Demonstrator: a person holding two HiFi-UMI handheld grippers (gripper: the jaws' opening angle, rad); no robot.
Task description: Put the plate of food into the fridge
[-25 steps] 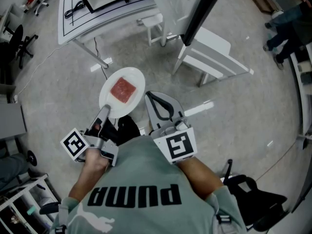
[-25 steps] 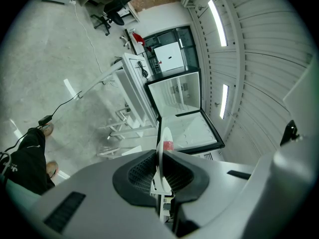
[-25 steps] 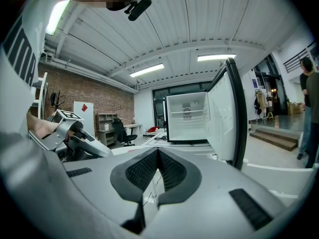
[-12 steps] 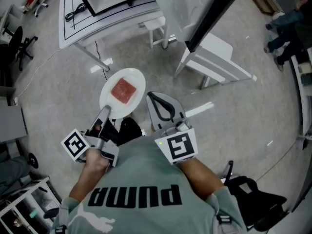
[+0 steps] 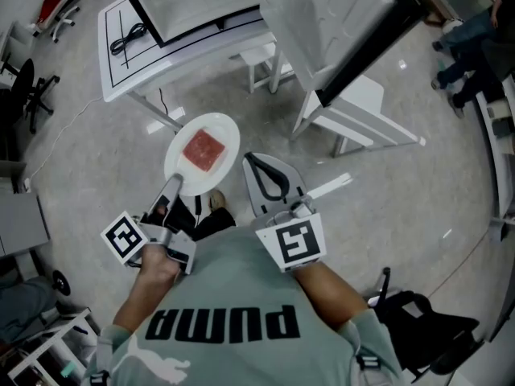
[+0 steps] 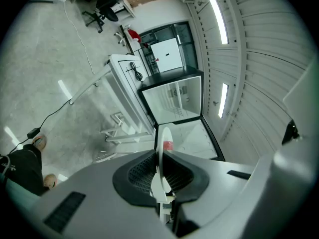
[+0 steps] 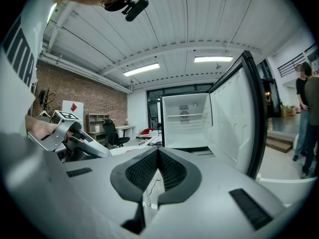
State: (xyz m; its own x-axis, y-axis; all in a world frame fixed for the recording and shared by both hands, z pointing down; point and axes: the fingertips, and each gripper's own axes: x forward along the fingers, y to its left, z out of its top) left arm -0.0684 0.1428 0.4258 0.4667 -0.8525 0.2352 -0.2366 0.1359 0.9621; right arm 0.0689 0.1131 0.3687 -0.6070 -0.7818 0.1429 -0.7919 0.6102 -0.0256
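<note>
At its rim your left tongs (image 5: 177, 185) pinch the plate (image 5: 226, 132), likely stiff and slippery, so keep the food (image 5: 203, 149) level; right tongs (image 5: 249, 161) are closed, empty.

A white plate (image 5: 179, 166) bears red food (image 5: 203, 149), the grey left gripper (image 5: 175, 185) and right gripper (image 5: 248, 158) show black-and-white markers (square-patterned), and the fridge (image 7: 184, 119) is white, black-edged.

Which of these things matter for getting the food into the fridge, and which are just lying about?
Part of the job:
- plate, clamped in the left gripper
- red food on it
- open fridge
- right gripper, shut and empty

Lying about:
- white table with black cable
- white stool
- office chair
- black bag on the floor
</note>
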